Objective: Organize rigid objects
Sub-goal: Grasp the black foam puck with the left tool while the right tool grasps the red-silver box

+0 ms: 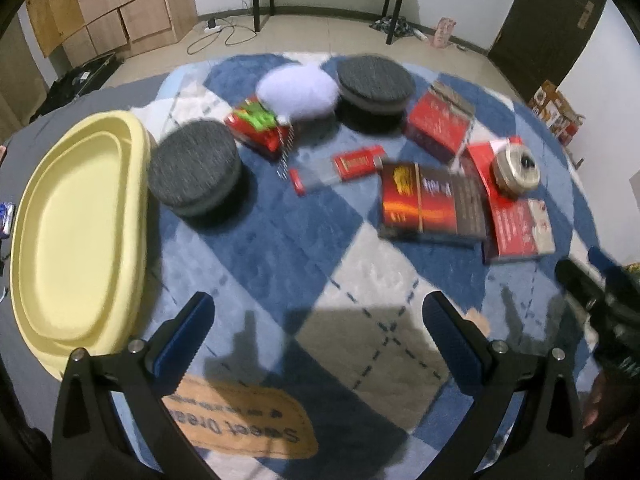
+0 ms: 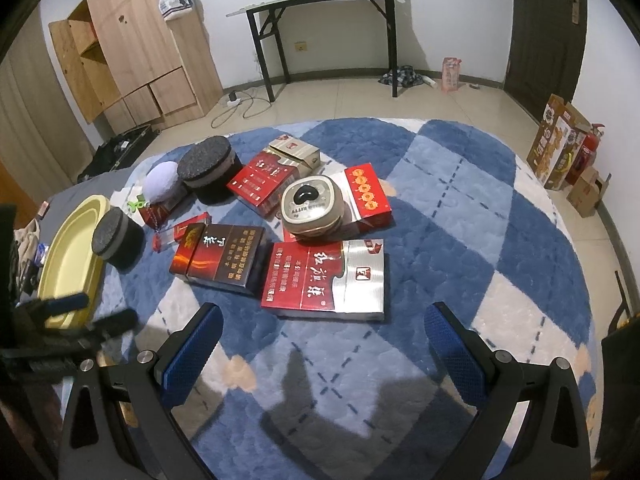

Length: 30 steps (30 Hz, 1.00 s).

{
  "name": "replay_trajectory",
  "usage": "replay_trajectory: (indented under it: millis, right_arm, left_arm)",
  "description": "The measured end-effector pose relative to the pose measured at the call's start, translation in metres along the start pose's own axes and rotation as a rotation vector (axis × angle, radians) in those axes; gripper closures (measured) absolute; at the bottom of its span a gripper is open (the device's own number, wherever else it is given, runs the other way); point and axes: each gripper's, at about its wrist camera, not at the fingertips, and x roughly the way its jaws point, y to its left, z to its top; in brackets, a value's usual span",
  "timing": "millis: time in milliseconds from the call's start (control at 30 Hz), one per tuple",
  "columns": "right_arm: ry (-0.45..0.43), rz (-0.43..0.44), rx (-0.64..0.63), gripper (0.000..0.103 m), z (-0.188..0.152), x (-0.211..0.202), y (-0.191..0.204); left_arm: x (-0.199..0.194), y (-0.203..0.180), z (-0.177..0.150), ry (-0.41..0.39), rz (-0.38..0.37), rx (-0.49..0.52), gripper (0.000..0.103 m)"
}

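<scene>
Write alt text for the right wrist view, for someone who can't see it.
The right gripper hangs open and empty above a blue checked rug strewn with red boxes, a square tin and round dark pads. A yellow tray lies at the left, with the left gripper beside it.

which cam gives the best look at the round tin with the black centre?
Right wrist view: the round tin is sharp and near centre, its top face and black centre plain, sitting on red boxes. In the left wrist view the tin is motion-blurred and off to the right, with little detail.
</scene>
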Motion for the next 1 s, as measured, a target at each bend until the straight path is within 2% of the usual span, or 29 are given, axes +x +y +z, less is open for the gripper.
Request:
replay_trajectory:
  millis: [67,133,333,467,567,700,867,1000]
  right_arm:
    - [0.008,-0.001,0.006,0.0,-0.001,0.002,-0.001]
    - [0.03,0.006,0.029,0.0,-0.003,0.006,-0.002]
    - [0.064,0.068,0.157,0.0,-0.013,0.017,-0.014]
    - [0.033,0.018,0.141,0.0,-0.01,0.021,-0.016]
    - [0.075,0.012,0.115,0.0,-0.007,0.038,-0.009]
    - [0.095,-0.045,0.068,0.0,-0.007,0.059,0.002]
    - [0.084,-0.072,0.081,0.0,-0.003,0.071,0.007]
    - [0.092,-0.082,0.094,0.0,0.0,0.087,0.003]
  left_arm:
    - [-0.011,0.014,0.014,-0.044,-0.007,-0.01,0.0]
    - [-0.02,0.028,0.029,-0.069,0.002,0.023,0.0]
    - [-0.014,0.054,0.055,-0.084,0.118,0.16,0.0]
    - [0.004,0.063,0.07,-0.041,0.115,0.196,0.0]
    - [0.017,0.063,0.073,-0.02,0.077,0.233,0.0]
    - [0.033,0.055,0.079,0.007,0.147,0.357,0.0]
    - [0.04,0.061,0.079,0.019,0.073,0.353,0.0]
    - [0.049,0.062,0.076,0.027,0.113,0.38,0.0]
